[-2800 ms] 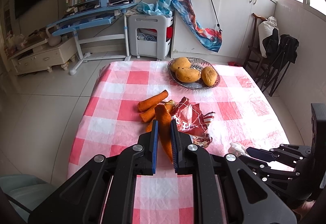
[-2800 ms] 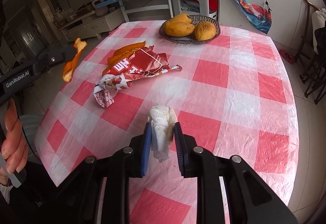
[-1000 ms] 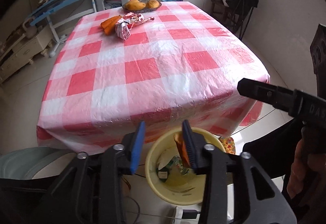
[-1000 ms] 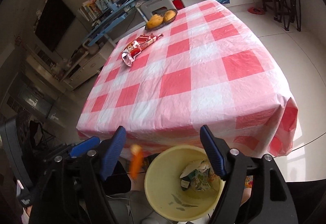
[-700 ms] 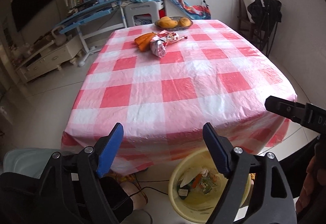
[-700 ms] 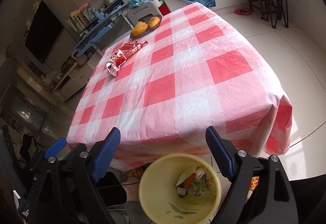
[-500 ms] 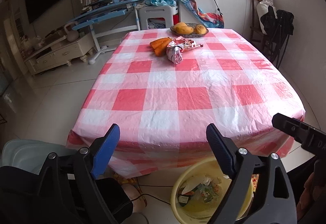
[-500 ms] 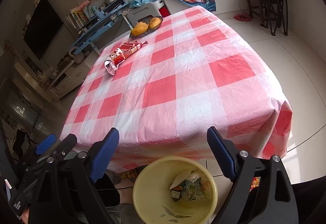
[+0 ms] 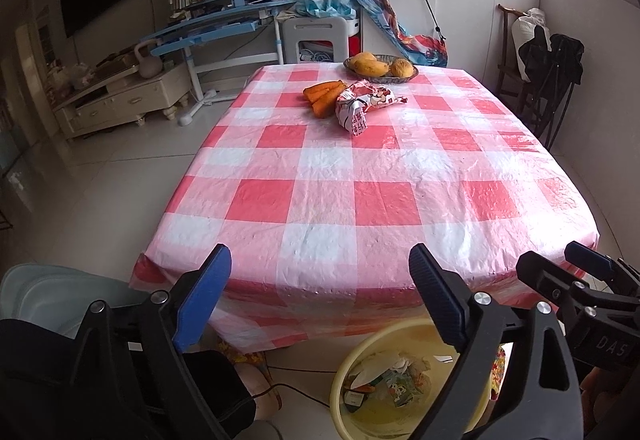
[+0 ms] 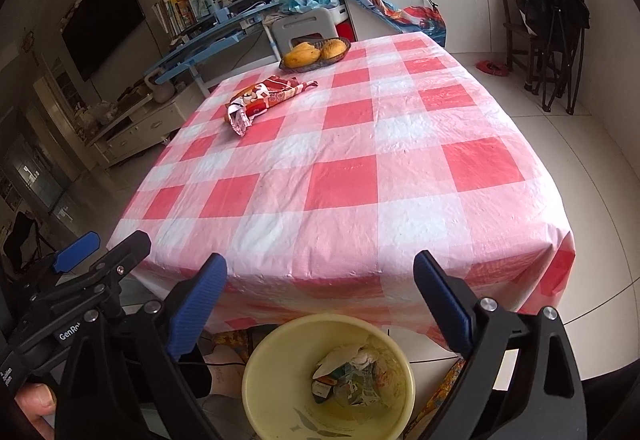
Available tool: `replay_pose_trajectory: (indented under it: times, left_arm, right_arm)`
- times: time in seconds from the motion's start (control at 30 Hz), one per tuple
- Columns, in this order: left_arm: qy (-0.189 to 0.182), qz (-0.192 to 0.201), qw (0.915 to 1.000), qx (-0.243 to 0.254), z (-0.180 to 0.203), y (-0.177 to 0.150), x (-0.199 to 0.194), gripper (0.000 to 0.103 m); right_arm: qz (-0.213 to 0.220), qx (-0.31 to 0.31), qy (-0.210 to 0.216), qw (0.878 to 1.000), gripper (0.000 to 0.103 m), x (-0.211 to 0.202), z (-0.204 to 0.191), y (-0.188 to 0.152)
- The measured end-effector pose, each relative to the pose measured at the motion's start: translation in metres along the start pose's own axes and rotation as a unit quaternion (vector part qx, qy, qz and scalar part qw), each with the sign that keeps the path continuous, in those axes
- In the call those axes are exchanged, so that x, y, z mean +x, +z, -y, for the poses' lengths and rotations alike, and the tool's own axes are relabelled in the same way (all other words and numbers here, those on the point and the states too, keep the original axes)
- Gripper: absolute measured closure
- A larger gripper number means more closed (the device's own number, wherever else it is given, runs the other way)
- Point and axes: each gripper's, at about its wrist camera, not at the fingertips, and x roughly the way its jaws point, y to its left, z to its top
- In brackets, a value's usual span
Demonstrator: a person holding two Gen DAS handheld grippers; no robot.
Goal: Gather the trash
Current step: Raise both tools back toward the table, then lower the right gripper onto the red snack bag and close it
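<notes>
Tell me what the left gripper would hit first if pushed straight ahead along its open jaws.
Likely the near edge of the checked tablecloth, straight ahead of the left gripper. The yellow bin sits lower, below that line. Depth is hard to judge through the fisheye.

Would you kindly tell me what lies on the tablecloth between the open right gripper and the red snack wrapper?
Nothing: in the right wrist view, only bare checked tablecloth separates the right gripper from the red snack wrapper.

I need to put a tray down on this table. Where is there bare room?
The near half of the table is bare up to the near edge. The far end is crowded: snack wrapper, carrots beside it, fruit bowl behind.
</notes>
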Motion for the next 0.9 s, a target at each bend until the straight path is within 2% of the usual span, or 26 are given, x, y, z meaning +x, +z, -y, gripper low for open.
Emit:
replay_pose_trajectory:
  times: [0.57,0.7,0.9]
  left_arm:
    - [-0.005,-0.002,0.9999,-0.009,-0.001,0.004,-0.002,0.015]
    - [-0.015,0.008,0.9988,-0.047,-0.022,0.027,-0.008,0.015]
    - [0.018,0.022,0.9956,-0.089,-0.065,0.089,0.007,0.015]
  right_arm:
    - [-0.002,-0.010,-0.001,1.000,0.012,0.003,-0.007,-0.002]
    - [0.002,-0.013,0.005,1.000,0.012,0.000,-0.012,0.004]
    - [-0.004,-0.050,0.035,0.998,0.012,0.015,-0.038,0.043]
